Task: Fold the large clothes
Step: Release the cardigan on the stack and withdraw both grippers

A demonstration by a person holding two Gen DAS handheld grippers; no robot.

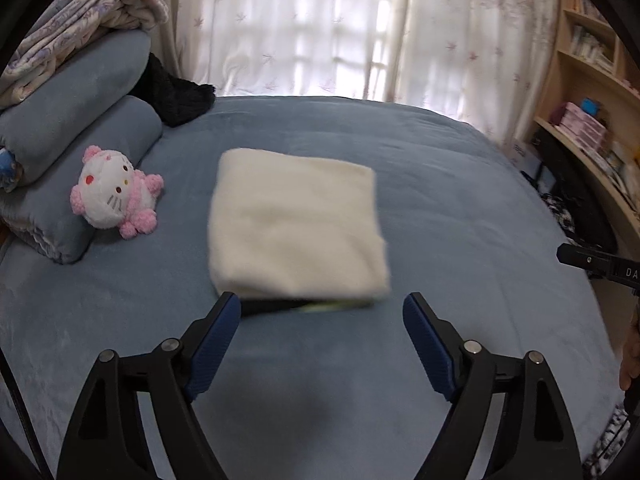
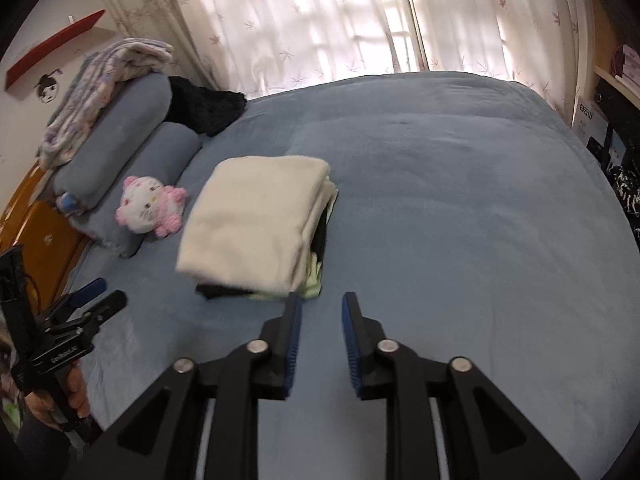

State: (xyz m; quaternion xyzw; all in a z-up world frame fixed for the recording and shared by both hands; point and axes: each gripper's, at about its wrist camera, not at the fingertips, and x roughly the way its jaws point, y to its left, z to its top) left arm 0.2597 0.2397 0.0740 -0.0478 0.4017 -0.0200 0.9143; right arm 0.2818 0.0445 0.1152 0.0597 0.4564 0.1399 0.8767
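Folded cream fleece garment [image 1: 296,224] lies mid-bed on the blue plush bedspread [image 1: 460,200], left of centre. My left gripper [image 1: 322,312] and right gripper [image 2: 322,308] hover spread, empty; I should square its near edge gently.

Both wrist views above the bed [image 1: 460,184], facing the curtains [image 1: 304,28], perhaps equally near
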